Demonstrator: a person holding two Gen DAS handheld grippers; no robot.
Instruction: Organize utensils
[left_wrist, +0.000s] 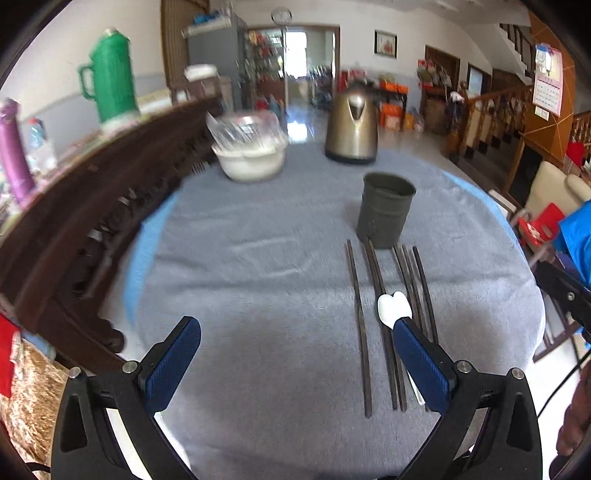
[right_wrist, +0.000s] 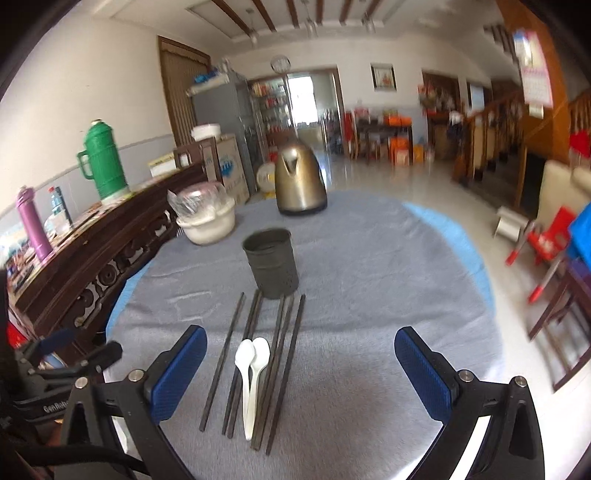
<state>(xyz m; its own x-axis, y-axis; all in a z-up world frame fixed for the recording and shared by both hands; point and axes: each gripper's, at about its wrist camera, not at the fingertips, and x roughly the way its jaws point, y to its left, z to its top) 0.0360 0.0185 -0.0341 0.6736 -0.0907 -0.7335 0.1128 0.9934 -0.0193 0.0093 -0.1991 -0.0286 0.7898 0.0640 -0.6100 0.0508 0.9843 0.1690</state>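
On the round table under a grey fleece cloth (right_wrist: 369, 280), a dark metal cylindrical utensil holder (right_wrist: 271, 263) stands upright near the middle. Just in front of it, toward the near edge, lie several dark slender chopsticks (right_wrist: 284, 365) in a rough row, with two white plastic spoons (right_wrist: 251, 373) among them.

The left gripper (left_wrist: 295, 356) and the right gripper (right_wrist: 299, 363) both hover above the cloth with jaws spread wide and nothing between them.

Nothing sits in the holder yet, as far as can be seen. The likely first step is picking up one utensil: close across a single shaft near its middle, lift it clear of its neighbours, then tip it upright over the holder.

The right wrist view shows both spoons whole; the left view hides their handles behind its own finger (left_wrist: 421, 365). A gold-coloured electric kettle (right_wrist: 299, 181) stands near the far edge.
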